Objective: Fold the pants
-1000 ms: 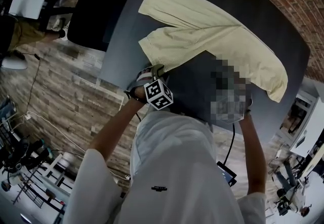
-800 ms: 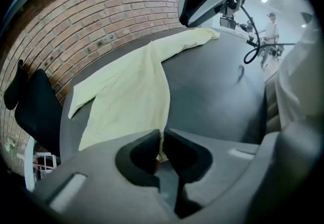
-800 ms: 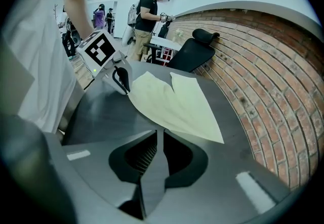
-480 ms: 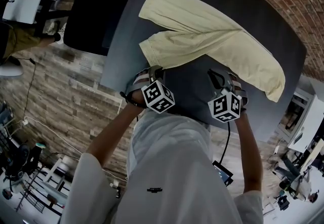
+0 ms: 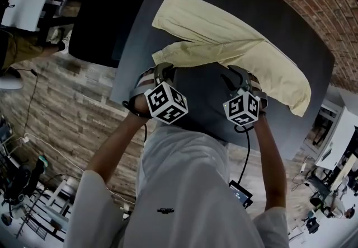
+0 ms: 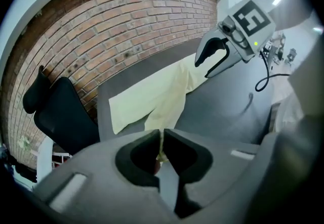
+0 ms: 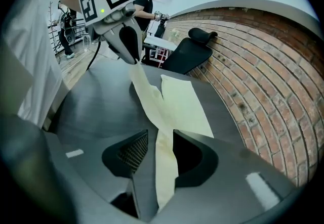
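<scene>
Left gripper (image 5: 164, 69) clenched on pants (image 5: 224, 28) leg end, holding it raised for the fold. Right gripper (image 5: 233, 74) jaws just opening, cloth slack between.

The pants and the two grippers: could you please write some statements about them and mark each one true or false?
1. The pants are pale yellow and lie on a dark grey table. True.
2. The left gripper is shut on the pants' cloth. True.
3. The right gripper is clamped tight on the cloth. False: its jaws have just been opening and stand apart, with cloth running between them.
4. The wall beside the table is white tile. False: it is a red brick wall.
</scene>
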`<action>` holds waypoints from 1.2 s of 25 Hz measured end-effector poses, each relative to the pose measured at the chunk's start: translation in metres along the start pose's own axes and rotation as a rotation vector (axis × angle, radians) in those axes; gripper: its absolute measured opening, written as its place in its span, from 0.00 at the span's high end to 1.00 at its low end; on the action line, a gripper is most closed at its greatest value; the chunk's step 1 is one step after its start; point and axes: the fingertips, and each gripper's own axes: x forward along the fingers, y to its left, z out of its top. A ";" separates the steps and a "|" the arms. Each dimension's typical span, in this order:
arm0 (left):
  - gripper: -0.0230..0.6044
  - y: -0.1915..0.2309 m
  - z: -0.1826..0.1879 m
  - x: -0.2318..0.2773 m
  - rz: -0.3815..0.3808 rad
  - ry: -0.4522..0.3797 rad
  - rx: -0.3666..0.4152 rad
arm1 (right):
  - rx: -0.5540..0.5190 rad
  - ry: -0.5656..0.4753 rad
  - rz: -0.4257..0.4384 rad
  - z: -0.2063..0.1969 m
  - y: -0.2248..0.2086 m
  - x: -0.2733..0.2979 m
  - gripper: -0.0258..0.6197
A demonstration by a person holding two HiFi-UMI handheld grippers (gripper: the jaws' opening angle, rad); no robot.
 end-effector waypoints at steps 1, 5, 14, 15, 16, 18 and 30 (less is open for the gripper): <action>0.92 0.006 0.003 0.000 0.009 0.001 0.007 | -0.006 0.005 -0.011 0.000 -0.006 0.004 0.71; 0.92 0.033 0.019 0.001 0.041 -0.007 0.030 | -0.044 0.060 -0.056 -0.005 -0.045 0.024 0.71; 0.92 0.097 0.038 0.003 0.103 -0.003 0.041 | -0.108 0.108 0.006 -0.009 -0.079 0.065 0.88; 0.92 0.104 0.040 0.003 0.107 -0.004 0.040 | -0.106 0.101 -0.014 -0.006 -0.085 0.067 0.95; 0.92 0.110 0.042 0.003 0.111 -0.006 0.039 | -0.099 0.092 -0.028 -0.002 -0.089 0.067 0.95; 0.92 0.122 0.045 0.005 0.122 -0.006 0.047 | -0.091 0.080 -0.039 0.005 -0.097 0.069 0.95; 0.91 0.181 0.058 0.058 0.145 0.047 0.144 | -0.085 0.110 -0.099 0.018 -0.140 0.084 0.96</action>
